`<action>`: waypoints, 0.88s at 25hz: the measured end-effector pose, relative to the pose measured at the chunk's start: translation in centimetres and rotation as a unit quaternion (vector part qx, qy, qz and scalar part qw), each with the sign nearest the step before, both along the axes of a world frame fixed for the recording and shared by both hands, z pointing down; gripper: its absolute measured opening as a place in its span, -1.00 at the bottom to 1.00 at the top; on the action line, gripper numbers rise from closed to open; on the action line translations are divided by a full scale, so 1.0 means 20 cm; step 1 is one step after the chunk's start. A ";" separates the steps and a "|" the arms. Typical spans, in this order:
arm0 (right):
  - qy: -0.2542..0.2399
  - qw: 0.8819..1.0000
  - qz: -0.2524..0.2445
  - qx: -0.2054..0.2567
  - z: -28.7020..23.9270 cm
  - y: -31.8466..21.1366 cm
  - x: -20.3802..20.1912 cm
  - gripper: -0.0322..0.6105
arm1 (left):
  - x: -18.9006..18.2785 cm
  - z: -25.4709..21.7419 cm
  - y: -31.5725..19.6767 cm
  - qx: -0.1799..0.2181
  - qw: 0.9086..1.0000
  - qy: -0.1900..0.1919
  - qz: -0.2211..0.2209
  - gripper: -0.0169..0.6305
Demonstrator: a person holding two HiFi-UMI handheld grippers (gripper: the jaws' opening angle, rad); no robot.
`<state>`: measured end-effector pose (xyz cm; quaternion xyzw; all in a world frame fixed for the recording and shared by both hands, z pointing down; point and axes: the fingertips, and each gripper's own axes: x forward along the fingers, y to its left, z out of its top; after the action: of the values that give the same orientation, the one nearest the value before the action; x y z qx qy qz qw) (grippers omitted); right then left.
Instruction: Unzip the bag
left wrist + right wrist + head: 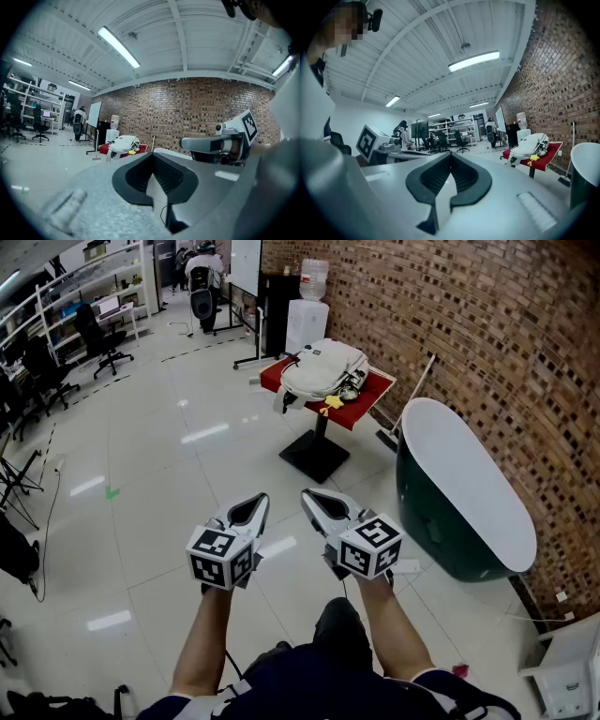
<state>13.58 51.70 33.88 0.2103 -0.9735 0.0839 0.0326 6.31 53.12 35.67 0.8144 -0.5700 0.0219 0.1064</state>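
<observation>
Closing the gap to the bag (pixel 323 368) is our job right now, as we judge it. It lies on its side on the red-topped bench (pixel 379 390) by the brick wall (pixel 487 334), well apart from us across the floor (pixel 187 474). Our left hand-held gripper (pixel 253 507) and right hand-held gripper (pixel 315 501) hover side by side in front of us, each with its jaws pressed together and nothing between them.

To do this well, we should walk straight up to the near side of the bench, keeping clear of the dark green tub (pixel 459 493) on our right. Before we reach in, both sets of jaws need to part. We cannot make out a zipper pull from here, so we should look for it once we are close. Then one hand-held gripper can pin the fabric just beside the zip while the other pinches the pull and draws it along the track. A small yellow thing (pixel 334 401) lies just beside the bag, and we should not knock it off.
</observation>
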 end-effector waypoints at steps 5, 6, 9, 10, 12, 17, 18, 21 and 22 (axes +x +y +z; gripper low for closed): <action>0.001 1.000 0.005 -0.001 0.02 -0.15 -0.01 -0.89 | 0.00 0.02 -0.15 -0.001 1.000 0.002 0.009 -0.94; 0.002 1.000 0.006 -0.004 0.03 -0.18 -0.01 -0.89 | 0.00 0.03 -0.18 -0.002 1.000 0.002 0.011 -0.94; 0.000 1.000 0.006 -0.009 0.06 -0.29 -0.02 -0.89 | -0.01 0.07 -0.30 0.000 1.000 -0.002 0.008 -0.94; -0.001 1.000 0.006 -0.010 0.07 -0.33 -0.03 -0.89 | -0.02 0.08 -0.34 0.000 1.000 -0.002 0.007 -0.94; -0.005 1.000 0.005 -0.013 0.09 -0.44 -0.03 -0.89 | -0.03 0.11 -0.44 -0.003 1.000 -0.001 0.004 -0.94; -0.012 1.000 -0.003 -0.023 0.14 -0.78 -0.04 -0.89 | -0.02 0.13 -0.76 -0.009 1.000 0.001 0.003 -0.94; -0.014 1.000 -0.006 -0.025 0.14 -0.85 -0.05 -0.89 | -0.01 0.14 -0.83 -0.010 1.000 0.001 0.002 -0.94; -0.019 0.999 -0.018 -0.030 0.15 -1.07 -0.05 -0.89 | -0.01 0.14 -1.05 -0.015 1.000 -0.002 -0.006 -0.94; -0.021 0.999 -0.022 -0.032 0.14 -1.15 -0.06 -0.89 | 0.00 0.14 -1.13 -0.015 1.000 -0.002 -0.009 -0.94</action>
<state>12.46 28.71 36.75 0.1863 -0.9750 0.1189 0.0206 6.22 30.54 38.39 0.8073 -0.5775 0.0312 0.1175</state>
